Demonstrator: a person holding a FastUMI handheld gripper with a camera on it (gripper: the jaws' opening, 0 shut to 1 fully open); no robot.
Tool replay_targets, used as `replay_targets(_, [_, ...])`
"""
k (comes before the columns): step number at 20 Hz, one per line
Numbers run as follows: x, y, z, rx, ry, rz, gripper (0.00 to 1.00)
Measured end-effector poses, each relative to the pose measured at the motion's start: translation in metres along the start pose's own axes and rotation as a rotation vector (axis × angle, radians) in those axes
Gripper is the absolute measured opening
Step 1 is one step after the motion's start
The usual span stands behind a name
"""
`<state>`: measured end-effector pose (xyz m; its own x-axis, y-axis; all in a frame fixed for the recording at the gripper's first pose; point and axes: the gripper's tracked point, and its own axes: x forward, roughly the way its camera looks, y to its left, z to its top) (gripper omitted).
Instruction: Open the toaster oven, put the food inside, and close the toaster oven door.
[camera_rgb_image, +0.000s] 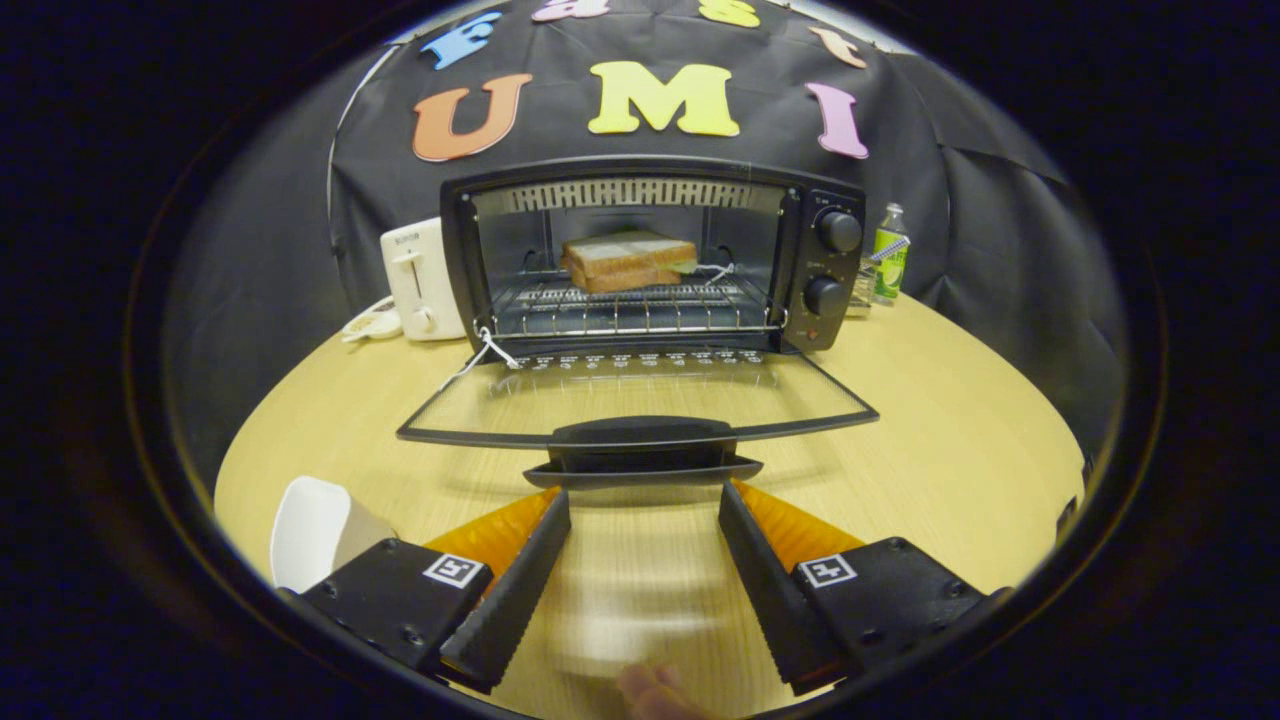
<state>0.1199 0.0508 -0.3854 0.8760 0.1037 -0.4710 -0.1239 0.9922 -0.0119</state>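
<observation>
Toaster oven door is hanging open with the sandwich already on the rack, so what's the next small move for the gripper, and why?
Probably ease the open gripper forward and under the door handle, just ahead of its fingertips, then lift. The sandwich already sits on the rack inside the toaster oven, and the door lies flat, so only closing seems left.

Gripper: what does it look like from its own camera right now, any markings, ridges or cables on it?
The gripper has two wedge-shaped fingers with ridged, saw-toothed inner faces. Each sits on a blocky mount with screw heads and a square black-and-white marker tag. I see no cables. The fingers stand apart with nothing between them.
</observation>
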Motion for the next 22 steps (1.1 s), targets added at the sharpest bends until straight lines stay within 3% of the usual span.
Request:
replay_targets(4, [-0.003, 0.001, 0.004, 0.017, -0.037, 0.014, 0.99])
replay_targets(10, [-0.021, 0.002, 0.03, -0.019, -0.302, 0.015, 0.99])
replay_targets(22, [-0.021, 0.005, 0.043, 0.008, -0.413, 0.049, 0.99])
